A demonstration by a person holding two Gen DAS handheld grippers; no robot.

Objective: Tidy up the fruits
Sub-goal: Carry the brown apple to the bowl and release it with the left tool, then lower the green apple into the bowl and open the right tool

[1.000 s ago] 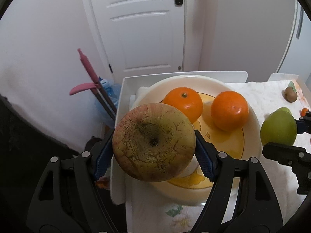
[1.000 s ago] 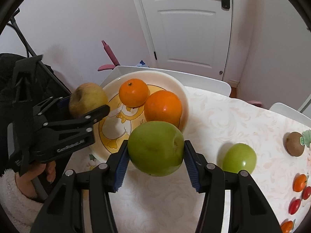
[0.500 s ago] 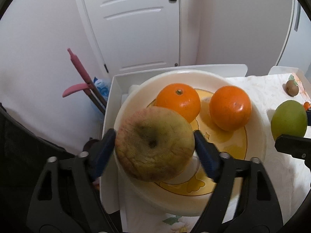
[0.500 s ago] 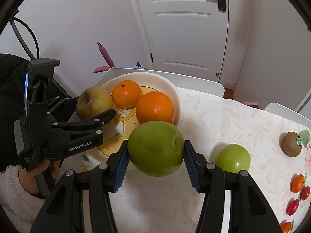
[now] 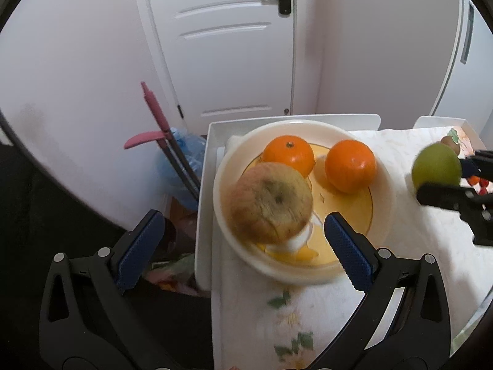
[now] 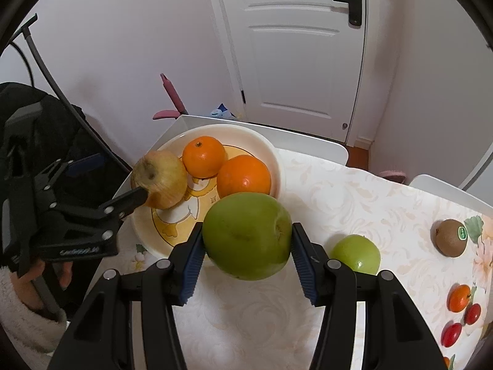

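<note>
Two handheld tools worked over a worktop covered with a pale floral cloth, in front of a white door.

The left tool stood wide open, its blue-padded fingers spread apart with nothing between them. Just beyond it, a blotchy yellow-brown apple sat in a cream plate, at the left side near the rim; the apple looked blurred in the left wrist view. From the right wrist view the same apple appeared beside the tip of one black finger, and whether they touched could not be told. The plate had a yellow cartoon pattern on its base and stood at the far left corner of the worktop. Two oranges were also in it: a smaller one toward the back, just beside the apple, and a larger one to its right.

The right tool was closed on a large green apple, clamped between its blue pads and held above the cloth just in front of the plate.

On the cloth to the right lay a smaller green apple. Farther right was a kiwi with a green sticker, and near the right edge a small orange fruit and red cherry tomatoes.
</note>
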